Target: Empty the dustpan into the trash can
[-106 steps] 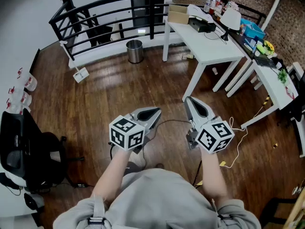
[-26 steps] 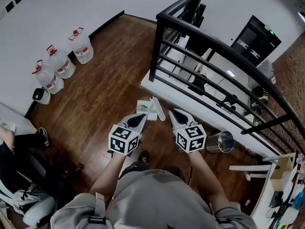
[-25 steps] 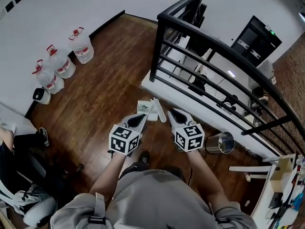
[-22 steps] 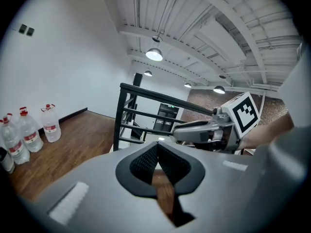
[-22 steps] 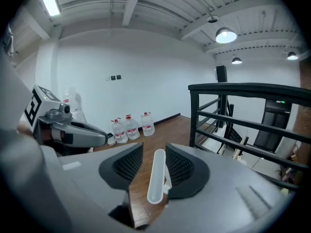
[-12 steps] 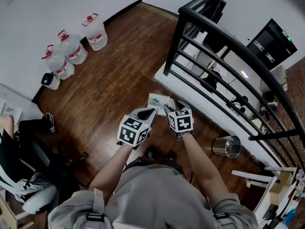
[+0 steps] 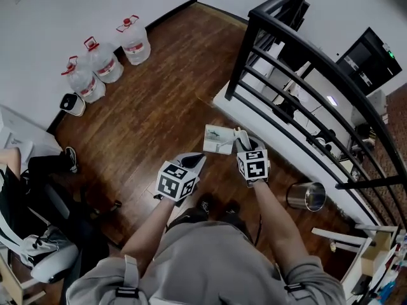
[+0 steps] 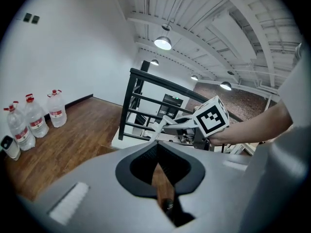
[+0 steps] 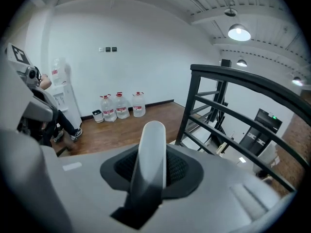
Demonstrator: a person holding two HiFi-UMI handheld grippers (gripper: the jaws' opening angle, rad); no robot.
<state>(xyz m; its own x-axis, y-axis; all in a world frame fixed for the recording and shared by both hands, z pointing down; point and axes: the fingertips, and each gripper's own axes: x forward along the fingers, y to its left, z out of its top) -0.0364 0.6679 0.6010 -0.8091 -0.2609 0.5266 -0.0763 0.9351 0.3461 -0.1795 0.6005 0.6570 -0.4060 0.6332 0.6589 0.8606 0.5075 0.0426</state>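
A white dustpan lies on the wooden floor beside the railing's white base. Its upright white handle stands between the jaws of my right gripper, which have just been closing and now press on it. My left gripper hovers a little to the left and nearer to me, shut with nothing in it. In the left gripper view the right gripper shows ahead by the railing. A shiny metal trash can stands on the floor to the right, beyond the person's right arm.
A black metal railing on a white ledge runs diagonally along the right. Three water bottles stand by the white wall at upper left. A dark office chair is at lower left.
The right gripper has dropped and gone forward onto the dustpan handle, which now sits between its jaws. The left gripper has sunk a little and lags behind.
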